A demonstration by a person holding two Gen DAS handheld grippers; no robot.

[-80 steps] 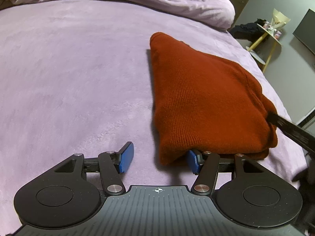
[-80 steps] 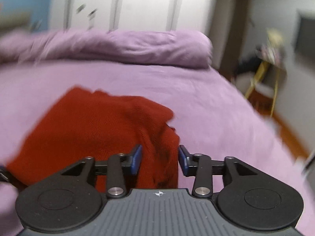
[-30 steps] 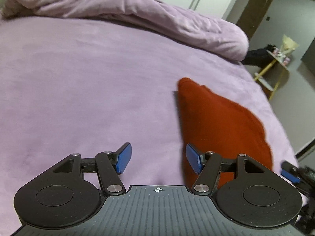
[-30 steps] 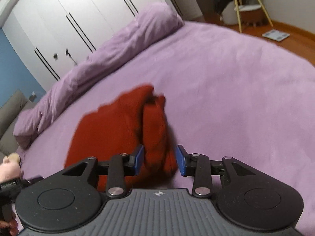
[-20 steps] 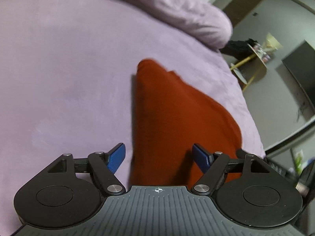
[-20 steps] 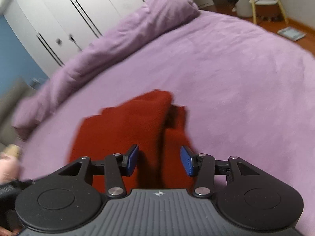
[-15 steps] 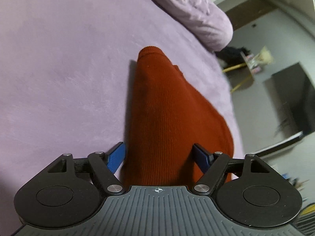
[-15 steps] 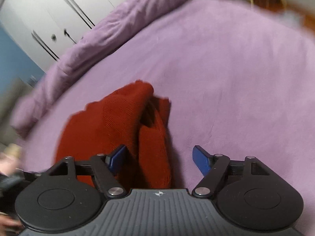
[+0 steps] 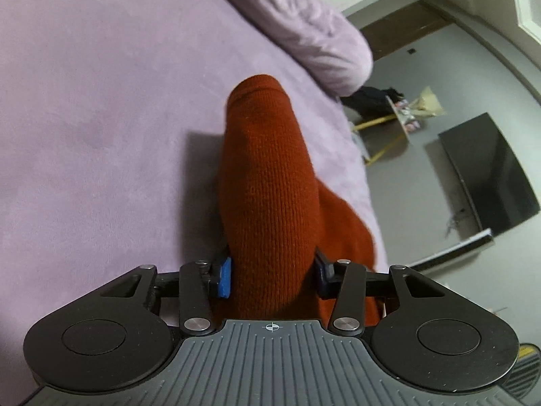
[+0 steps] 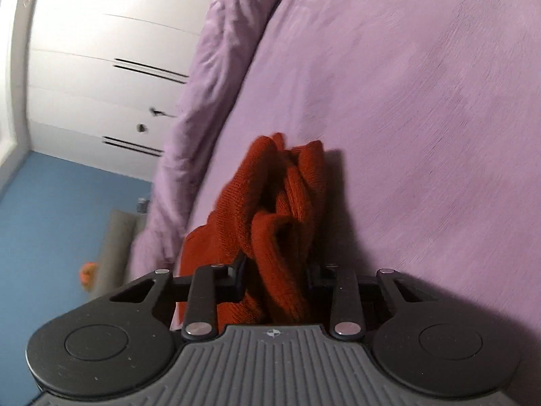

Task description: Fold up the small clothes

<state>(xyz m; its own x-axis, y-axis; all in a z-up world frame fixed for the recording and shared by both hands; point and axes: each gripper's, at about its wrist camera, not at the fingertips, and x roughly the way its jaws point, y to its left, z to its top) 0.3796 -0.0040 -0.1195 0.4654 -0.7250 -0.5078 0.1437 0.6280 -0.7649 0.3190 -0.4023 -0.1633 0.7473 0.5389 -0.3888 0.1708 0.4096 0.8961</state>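
Note:
A folded rust-red knit garment lies on the purple bed. My left gripper is shut on the garment's thick folded side, blue pads pressing both faces of the bundle. In the right wrist view the garment shows its bunched open layers. My right gripper is shut on that bunched end. Both views are tilted, and the cloth stands up between the jaws above the bed.
A rolled purple duvet lies along the bed's far side. White wardrobe doors and a blue wall stand behind. A dark TV screen and a yellow-legged side table stand off the bed's edge.
Both grippers were open around the garment half a second ago and have closed on it. Both views have tilted, and the garment now bunches between the jaws.

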